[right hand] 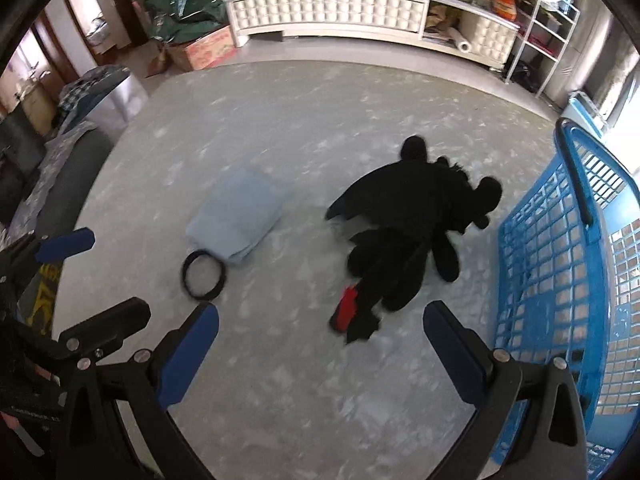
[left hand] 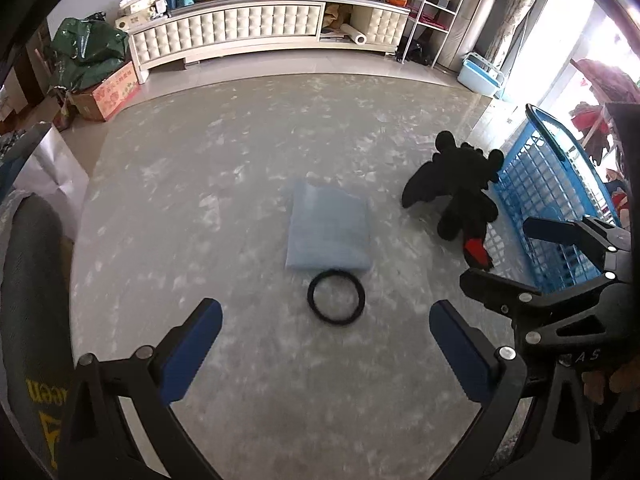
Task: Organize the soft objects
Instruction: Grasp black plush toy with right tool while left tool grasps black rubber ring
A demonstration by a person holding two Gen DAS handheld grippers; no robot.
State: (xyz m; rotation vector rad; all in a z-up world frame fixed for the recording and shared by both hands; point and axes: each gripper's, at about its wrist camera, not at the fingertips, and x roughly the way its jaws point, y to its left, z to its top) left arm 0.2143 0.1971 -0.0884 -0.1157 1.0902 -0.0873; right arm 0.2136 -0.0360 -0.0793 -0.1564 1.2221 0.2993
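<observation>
Three soft things lie on the pale grey mottled carpet [left hand: 248, 168], all within reach of the person's two tools. From the left wrist view, the folded light-blue cloth [left hand: 327, 227] sits at about twelve o'clock from the left gripper [left hand: 326, 344], flat on the carpet, and the black fabric ring [left hand: 336, 297] lies just below it, its upper edge touching or slightly overlapping the cloth's near hem. The black plush dragon toy with a red tail fin [left hand: 464, 196] sprawls at roughly two o'clock, its head end against the mesh wall of the blue plastic laundry basket [left hand: 552, 208].

The left gripper's blue-padded fingers [left hand: 192, 354] are spread wide apart with nothing between them, hanging above bare carpet short of the ring. The right gripper [right hand: 321, 354] is likewise wide open and empty; its fingers [right hand: 186, 356] frame the dragon's tail end, which lies at twelve o'clock just ahead of them without touching.

From the right wrist view, the plush dragon [right hand: 404, 232] lies with wings spread, the blue basket [right hand: 556, 248] stands at three o'clock close beside it, the folded cloth [right hand: 240, 216] is at eleven o'clock, and the ring [right hand: 203, 276] rests at its near corner.

Along the far wall, at twelve o'clock, runs a long cream tufted cabinet [left hand: 256, 28] with clutter on top.
</observation>
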